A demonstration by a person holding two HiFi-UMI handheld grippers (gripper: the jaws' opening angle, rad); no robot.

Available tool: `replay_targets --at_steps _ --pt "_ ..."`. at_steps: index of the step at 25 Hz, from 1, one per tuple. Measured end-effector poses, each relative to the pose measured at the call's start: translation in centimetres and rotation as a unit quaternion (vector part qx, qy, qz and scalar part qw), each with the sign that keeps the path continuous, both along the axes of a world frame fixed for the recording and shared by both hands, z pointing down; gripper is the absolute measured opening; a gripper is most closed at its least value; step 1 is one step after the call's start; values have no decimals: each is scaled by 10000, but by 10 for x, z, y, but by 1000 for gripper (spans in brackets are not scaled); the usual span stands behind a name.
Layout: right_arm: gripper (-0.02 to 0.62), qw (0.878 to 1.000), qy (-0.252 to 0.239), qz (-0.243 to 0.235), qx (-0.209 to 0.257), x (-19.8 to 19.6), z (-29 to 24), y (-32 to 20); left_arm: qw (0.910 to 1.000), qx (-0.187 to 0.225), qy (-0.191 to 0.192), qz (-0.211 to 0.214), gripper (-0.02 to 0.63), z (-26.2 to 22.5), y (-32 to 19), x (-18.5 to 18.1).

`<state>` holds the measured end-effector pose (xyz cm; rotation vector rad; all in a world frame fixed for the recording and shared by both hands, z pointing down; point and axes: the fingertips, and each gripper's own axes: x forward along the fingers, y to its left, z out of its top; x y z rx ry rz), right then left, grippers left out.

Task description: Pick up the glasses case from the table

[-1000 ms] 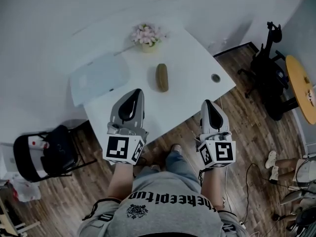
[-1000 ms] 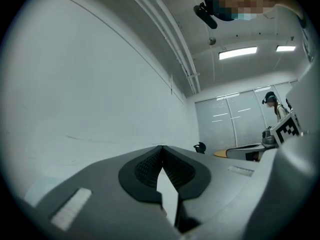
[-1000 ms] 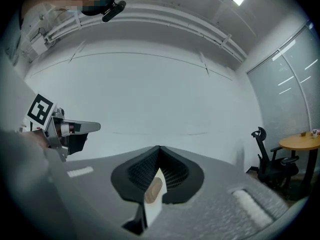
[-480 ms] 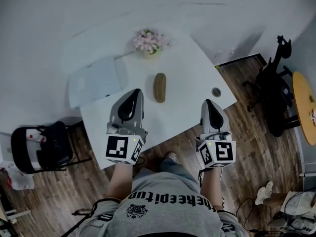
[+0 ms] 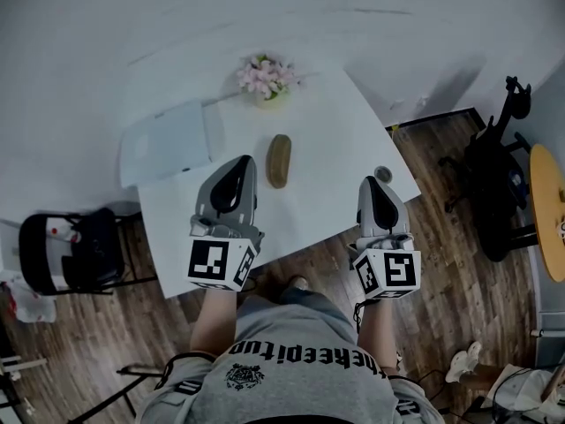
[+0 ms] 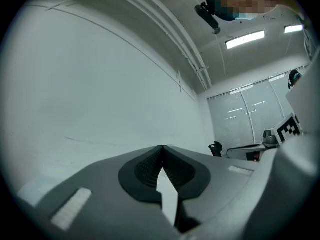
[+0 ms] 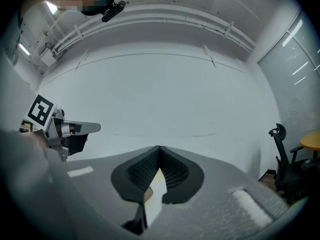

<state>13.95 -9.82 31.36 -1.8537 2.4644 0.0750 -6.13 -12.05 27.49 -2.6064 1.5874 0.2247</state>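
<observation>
Your olive-brown oblong glasses case (image 5: pixel 278 160) lies untouched on the white tabletop (image 5: pixel 331 140). Your left claw (image 5: pixel 241 162) hovers just left of the case and your right claw (image 5: pixel 372 184) well to its right. Both are closed on nothing, so I judge you must open one to grasp it.

The right gripper (image 7: pixel 159 150) fills the lower part of the frame. Its two dark jaws stand together, with the ribbed pads (image 7: pixel 172 171) meeting at the tips and nothing between them. Below the tips a narrow slot remains, showing a white surface and a small brown patch that cannot be identified.

At the left edge, the left gripper (image 7: pixel 95 128) points toward centre frame, with its marker cube (image 7: pixel 40 110) behind it.

A plain white wall (image 7: pixel 160 94) spans the background, with rails (image 7: pixel 150 21) running along its top. At far right a black office chair (image 7: pixel 281 156) stands on the wooden floor (image 7: pixel 267 176), beside a yellow tabletop (image 7: pixel 312 140) and a glass partition (image 7: pixel 300 84).
</observation>
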Motion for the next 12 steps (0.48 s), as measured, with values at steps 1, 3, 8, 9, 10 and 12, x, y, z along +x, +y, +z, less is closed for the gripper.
replay_targets --at_steps 1,3,8,9,10,12 --pt "3 10000 3 -40 0 2 1 0 10000 13 16 -22 20 1 0 3" --pt "3 9999 -8 -118 1 6 2 -1 10000 38 43 -59 20 4 1 9" --pt "3 9996 -124 -238 -33 14 6 -6 9998 -25 -40 -173 20 5 3 19" --pt "3 9995 -134 -265 -46 14 7 -7 9998 -34 -25 -201 20 6 2 18" --pt "3 9995 -139 -293 -58 14 8 -8 9997 -44 -3 -231 20 8 1 18" --pt "3 9993 -150 -341 -92 14 10 -13 9995 -91 4 -286 19 10 -2 17"
